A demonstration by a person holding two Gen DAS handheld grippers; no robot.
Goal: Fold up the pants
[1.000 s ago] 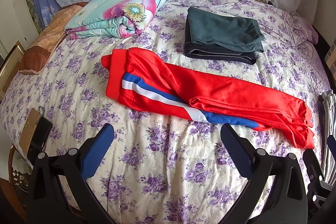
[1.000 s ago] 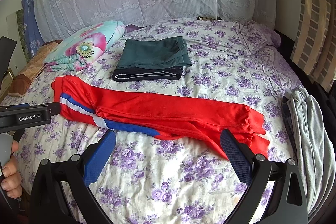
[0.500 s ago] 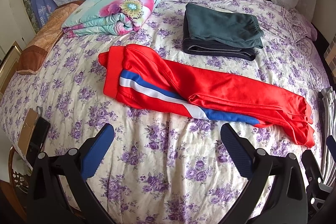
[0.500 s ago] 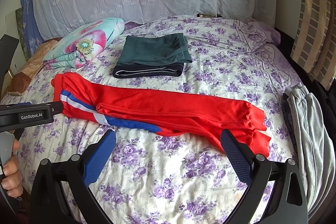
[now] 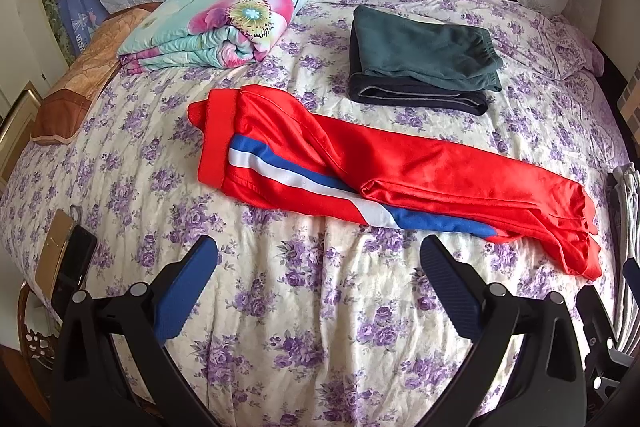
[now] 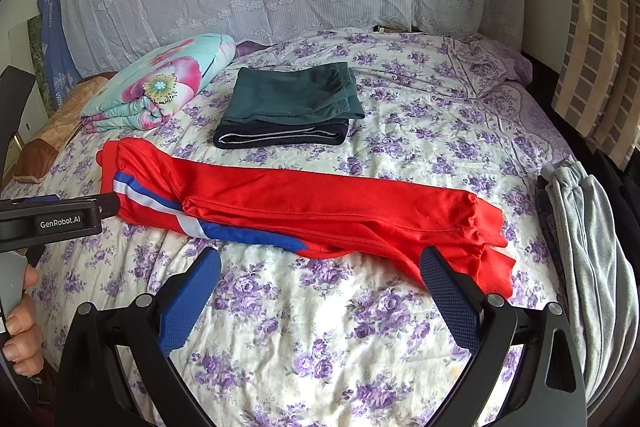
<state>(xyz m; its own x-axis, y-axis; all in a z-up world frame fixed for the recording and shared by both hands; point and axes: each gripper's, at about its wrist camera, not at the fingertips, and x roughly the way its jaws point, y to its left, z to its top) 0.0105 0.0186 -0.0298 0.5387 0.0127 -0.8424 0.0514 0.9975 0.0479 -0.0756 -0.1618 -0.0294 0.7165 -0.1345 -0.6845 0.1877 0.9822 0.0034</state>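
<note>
Left gripper, black frame with blue ribbed pads: jaws spread wide, nothing between them, held above the near edge of the bed. Right gripper, same build: jaws likewise spread and empty, just short of the cuff end of the garment. The body of the left gripper and the person's hand on its handle show at the left edge of the right wrist view.

Work item: one pair of long red track pants with a blue-and-white side stripe. It lies across the middle of the purple-flowered bedsheet, waistband to the left, cuffs to the right, the legs laid one over the other lengthwise.

Change over the last second: both cameras have moved slightly closer to the pants, and the garment sits a little lower in each view. The pants themselves have not shifted, and neither gripper has closed. Judgement: the lengthwise fold is in place, and the approach for the crosswise fold is under way.

Count:
- Grippers: two.
- Red pants awaiting folding: one.
- Folded dark garments stacked behind the pants: two, a green one on a black one.
- Folded floral quilt: one.
- Grey garment at the right bed edge: one.
</note>
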